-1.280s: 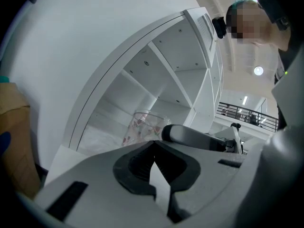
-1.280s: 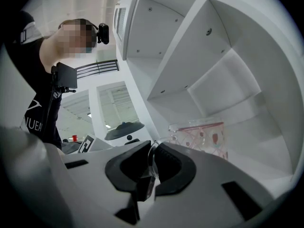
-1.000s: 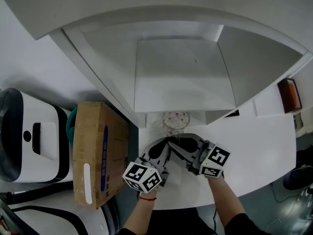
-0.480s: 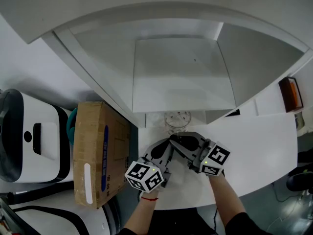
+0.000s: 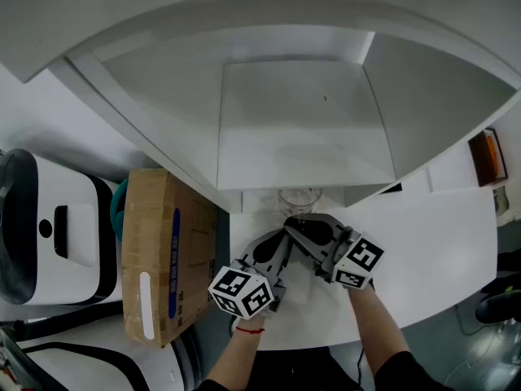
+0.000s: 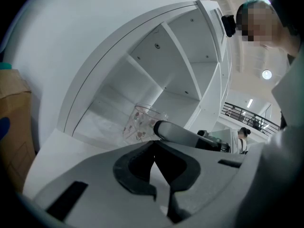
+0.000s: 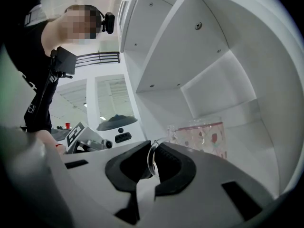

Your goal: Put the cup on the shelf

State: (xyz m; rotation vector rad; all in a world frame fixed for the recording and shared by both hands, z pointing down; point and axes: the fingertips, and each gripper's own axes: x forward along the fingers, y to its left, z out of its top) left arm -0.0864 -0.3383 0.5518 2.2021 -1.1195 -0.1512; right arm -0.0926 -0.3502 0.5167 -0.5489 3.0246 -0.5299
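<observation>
A clear glass cup (image 5: 299, 198) with a red fruit print stands at the mouth of the white shelf's (image 5: 301, 129) lowest compartment, its far side hidden under the shelf board. In the right gripper view the cup (image 7: 204, 137) is upright just ahead, and my right gripper (image 7: 153, 163) is shut on its thin glass handle. From the head view my right gripper (image 5: 291, 221) reaches the cup from the near right. My left gripper (image 5: 281, 236) sits just left of it, jaws together and empty. The left gripper (image 6: 153, 151) looks at the cup (image 6: 137, 125) beyond its tips.
The shelf stands on a white table (image 5: 423, 243). A cardboard box (image 5: 163, 251) lies left of the table and a white and black machine (image 5: 49, 226) farther left. An orange item (image 5: 486, 157) sits at the right edge.
My right gripper has carried the cup slightly farther toward the shelf, so more of the cup is under the board's edge. The left gripper has barely shifted.
</observation>
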